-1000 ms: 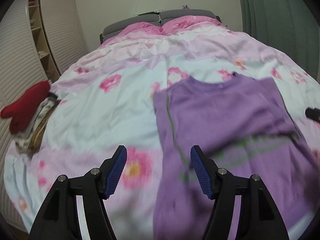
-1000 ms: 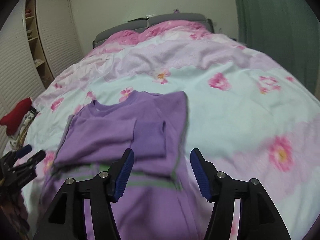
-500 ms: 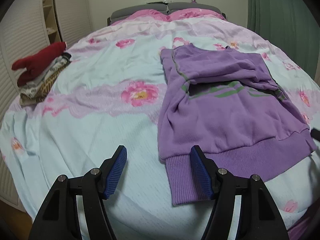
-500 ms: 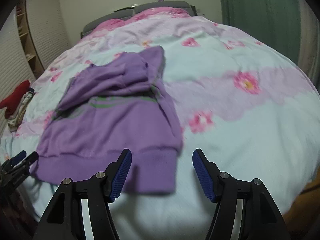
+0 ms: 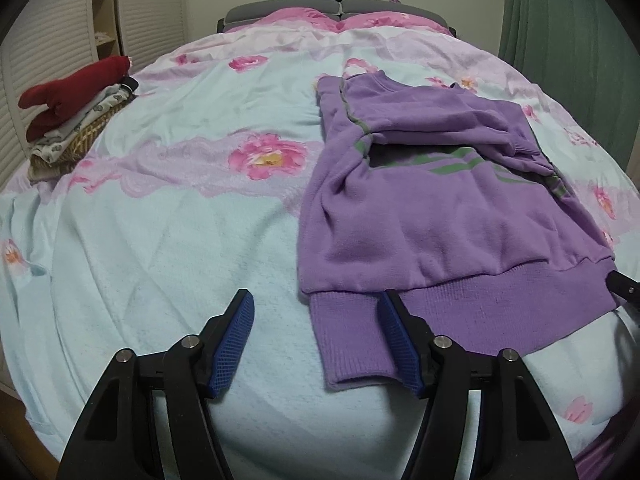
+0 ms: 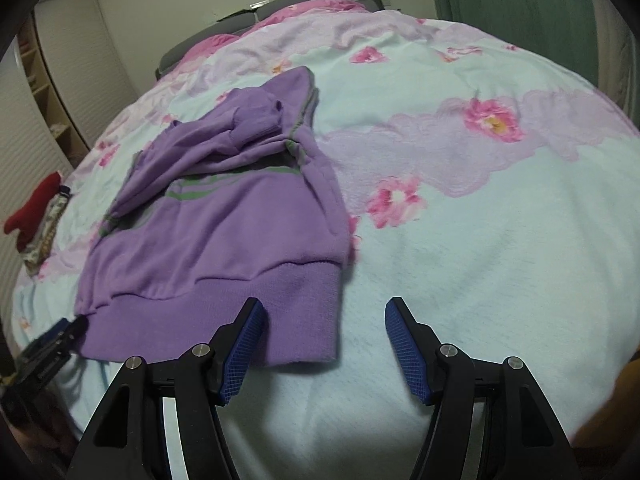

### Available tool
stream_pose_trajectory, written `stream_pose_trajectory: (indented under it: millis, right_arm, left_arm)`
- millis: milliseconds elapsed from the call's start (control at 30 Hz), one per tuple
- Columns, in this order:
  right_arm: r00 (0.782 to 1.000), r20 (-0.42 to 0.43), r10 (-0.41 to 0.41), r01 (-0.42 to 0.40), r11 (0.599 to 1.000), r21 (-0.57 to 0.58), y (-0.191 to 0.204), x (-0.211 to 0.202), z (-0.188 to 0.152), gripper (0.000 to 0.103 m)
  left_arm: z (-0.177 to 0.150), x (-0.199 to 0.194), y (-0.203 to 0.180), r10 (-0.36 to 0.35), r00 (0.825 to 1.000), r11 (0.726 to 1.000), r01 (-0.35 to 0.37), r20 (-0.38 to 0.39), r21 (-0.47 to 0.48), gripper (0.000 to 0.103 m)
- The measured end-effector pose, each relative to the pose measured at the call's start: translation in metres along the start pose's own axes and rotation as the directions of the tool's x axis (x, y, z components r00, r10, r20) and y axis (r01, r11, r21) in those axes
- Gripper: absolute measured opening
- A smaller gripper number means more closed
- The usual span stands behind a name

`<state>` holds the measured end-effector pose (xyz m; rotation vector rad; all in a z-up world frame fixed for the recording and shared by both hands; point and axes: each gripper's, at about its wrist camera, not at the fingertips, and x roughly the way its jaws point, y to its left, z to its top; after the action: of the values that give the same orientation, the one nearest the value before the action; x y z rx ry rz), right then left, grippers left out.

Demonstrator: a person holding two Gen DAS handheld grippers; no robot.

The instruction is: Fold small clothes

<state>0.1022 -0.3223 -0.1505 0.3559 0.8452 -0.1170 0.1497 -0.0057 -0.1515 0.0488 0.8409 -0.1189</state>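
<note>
A purple sweater [image 5: 440, 216] with green stripes lies flat on the floral bed cover [image 5: 180, 240], both sleeves folded across its chest, ribbed hem toward me. My left gripper [image 5: 320, 340] hovers at the hem's left corner; its jaws are closing, the corner lies between them, and the pads do not press on it. In the right wrist view the sweater [image 6: 216, 232] shows its right hem corner between the fingers of my right gripper [image 6: 326, 340], which stands open just above the cloth. The left gripper [image 6: 60, 332] shows there at the hem's far corner.
A stack of folded clothes topped by a red garment [image 5: 72, 116] sits at the bed's left edge. Grey headboard [image 5: 340, 6] at the far end, green curtain [image 5: 560, 20] on the right, louvred wardrobe doors [image 5: 48, 40] on the left. The bed's near edge drops off below the grippers.
Both grippers have drawn back and down from over the sweater's middle to its hem at the near edge of the bed. The left jaws have narrowed slightly.
</note>
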Motion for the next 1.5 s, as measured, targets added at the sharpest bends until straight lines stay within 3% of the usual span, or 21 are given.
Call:
stream_pose_trajectory:
  millis: [67, 133, 167, 267, 367, 500, 933, 1033, 1167, 1267, 1467, 1500]
  right_arm:
    - [1.0, -0.016, 0.026, -0.026, 1.0, 0.004, -0.001, 0.008, -0.001, 0.065]
    - [0.999, -0.033, 0.042, -0.042, 0.999, -0.003, 0.001, 0.013, -0.001, 0.065]
    - [0.998, -0.036, 0.055, -0.055, 0.998, -0.002, 0.002, 0.014, -0.001, 0.064]
    - [0.992, -0.053, 0.116, -0.115, 0.993, 0.03, 0.0, 0.015, -0.001, 0.037]
    - [0.989, -0.056, 0.141, -0.137, 0.989, 0.061, 0.0, 0.014, -0.003, 0.016]
    - [0.99, -0.036, 0.133, -0.131, 0.989, 0.069, 0.002, 0.006, -0.005, 0.011]
    - [0.994, 0.009, 0.11, -0.11, 0.994, 0.017, 0.008, -0.016, -0.003, 0.01]
    - [0.995, 0.015, 0.098, -0.098, 0.995, 0.01, 0.008, -0.017, -0.004, 0.013]
    - [0.997, -0.005, 0.073, -0.073, 0.997, 0.039, 0.001, -0.011, -0.006, 0.034]
    - [0.996, -0.025, 0.084, -0.082, 0.994, 0.066, -0.005, -0.004, -0.009, 0.038]
    - [0.991, -0.03, 0.13, -0.127, 0.989, 0.073, -0.004, 0.004, -0.01, 0.038]
    - [0.99, -0.032, 0.139, -0.136, 0.988, 0.074, -0.003, 0.005, -0.01, 0.038]
  left_arm:
    - [-0.001, 0.001, 0.001, -0.015, 1.0, 1.0, 0.015, -0.005, -0.008, 0.053]
    - [-0.001, 0.002, 0.001, -0.05, 0.999, 0.999, 0.05, -0.012, -0.021, 0.041]
    - [-0.001, 0.002, 0.0, -0.066, 0.998, 0.998, 0.065, -0.017, -0.025, 0.028]
    - [-0.003, -0.001, -0.002, -0.067, 0.998, 0.997, 0.067, -0.013, -0.035, 0.021]
    - [-0.003, -0.004, 0.002, -0.075, 0.997, 0.996, 0.074, -0.012, -0.054, 0.014]
    - [-0.005, -0.011, 0.006, -0.088, 0.996, 0.994, 0.088, -0.006, -0.073, 0.008]
    - [-0.015, -0.033, 0.001, -0.04, 0.999, 0.999, 0.041, 0.034, -0.029, 0.009]
    - [-0.016, -0.029, 0.005, -0.06, 0.998, 0.997, 0.06, 0.013, -0.049, 0.016]
    - [-0.017, -0.024, 0.005, -0.093, 0.996, 0.993, 0.093, -0.001, -0.074, 0.035]
    - [-0.019, -0.021, -0.002, -0.104, 0.995, 0.993, 0.104, -0.007, -0.061, 0.049]
    - [-0.02, -0.01, -0.006, -0.105, 0.994, 0.992, 0.104, -0.012, -0.07, 0.049]
    - [-0.02, -0.01, -0.008, -0.116, 0.993, 0.991, 0.115, -0.011, -0.068, 0.036]
